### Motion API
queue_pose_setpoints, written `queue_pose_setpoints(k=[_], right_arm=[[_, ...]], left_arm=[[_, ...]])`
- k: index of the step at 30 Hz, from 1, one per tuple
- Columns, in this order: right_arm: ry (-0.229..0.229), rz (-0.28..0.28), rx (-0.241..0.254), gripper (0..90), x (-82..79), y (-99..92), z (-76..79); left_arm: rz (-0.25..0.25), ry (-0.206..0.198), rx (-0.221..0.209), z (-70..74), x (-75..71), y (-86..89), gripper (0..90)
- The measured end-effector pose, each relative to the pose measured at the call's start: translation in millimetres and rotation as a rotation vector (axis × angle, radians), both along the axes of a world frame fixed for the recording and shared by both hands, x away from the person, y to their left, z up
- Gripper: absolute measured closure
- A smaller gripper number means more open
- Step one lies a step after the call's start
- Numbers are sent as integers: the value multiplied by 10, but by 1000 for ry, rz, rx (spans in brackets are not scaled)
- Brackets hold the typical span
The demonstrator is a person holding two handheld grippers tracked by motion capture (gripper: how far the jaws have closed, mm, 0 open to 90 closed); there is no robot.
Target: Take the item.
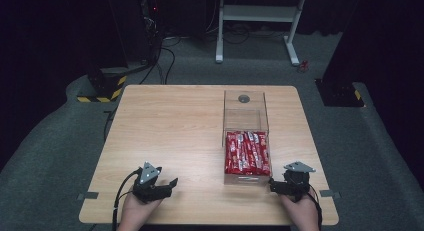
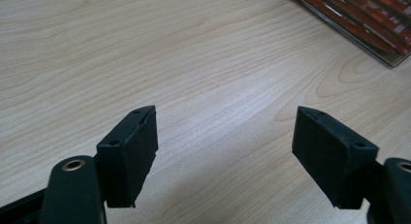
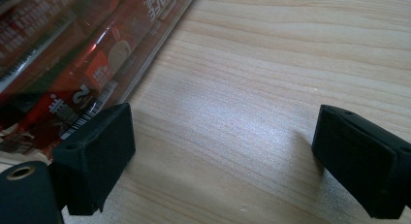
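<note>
While both grippers sit low at the near edge of the wooden table (image 1: 175, 121), nothing looks started yet: the clear box (image 1: 245, 141) holds its full row of red snack packs (image 1: 247, 152), lying side by side in the near half, and none is out on the tabletop. The far half of the box looks bare, w/ a dark round spot on its far wall. Judging from this, whatever is to be done w/ the packs is at or near its beginning; the reach, the grasp and any move are all left to do.

Left gripper (image 1: 167, 186) rests well apart from the box, off to its left, jaws spread wide and holding nothing. In the left gripper view the gap betw. the jaws frames bare wood, and the box corner w/ packs (image 2: 368, 25) lies ahead and off to the right, not betw. the jaws.

Right gripper (image 1: 276, 187) is just beside the box's near right corner, jaws also spread wide, nothing in them. In the right gripper view the box side w/ packs behind it (image 3: 82, 54) runs along the left; the left-hand jaw sits very close to that wall, touching or not can't be told. The box stays outside the gap
</note>
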State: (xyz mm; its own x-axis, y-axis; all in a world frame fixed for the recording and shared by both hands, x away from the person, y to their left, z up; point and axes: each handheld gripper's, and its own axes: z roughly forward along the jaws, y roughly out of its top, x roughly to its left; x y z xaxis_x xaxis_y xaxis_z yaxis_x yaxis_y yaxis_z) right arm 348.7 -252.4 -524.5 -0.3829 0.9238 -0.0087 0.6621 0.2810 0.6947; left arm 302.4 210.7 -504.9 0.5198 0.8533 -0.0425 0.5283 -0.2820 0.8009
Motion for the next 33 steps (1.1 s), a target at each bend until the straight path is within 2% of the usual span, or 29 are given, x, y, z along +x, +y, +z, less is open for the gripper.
queue_pose_setpoints(k=[17, 33], right_arm=[[-1, 0, 2, 81, 1, 3, -1], [-1, 4, 1, 81, -1, 3, -1]], left_arm=[[-36, -31, -14, 100, -47, -156, 269], [-63, -68, -28, 329, -2, -226, 269]])
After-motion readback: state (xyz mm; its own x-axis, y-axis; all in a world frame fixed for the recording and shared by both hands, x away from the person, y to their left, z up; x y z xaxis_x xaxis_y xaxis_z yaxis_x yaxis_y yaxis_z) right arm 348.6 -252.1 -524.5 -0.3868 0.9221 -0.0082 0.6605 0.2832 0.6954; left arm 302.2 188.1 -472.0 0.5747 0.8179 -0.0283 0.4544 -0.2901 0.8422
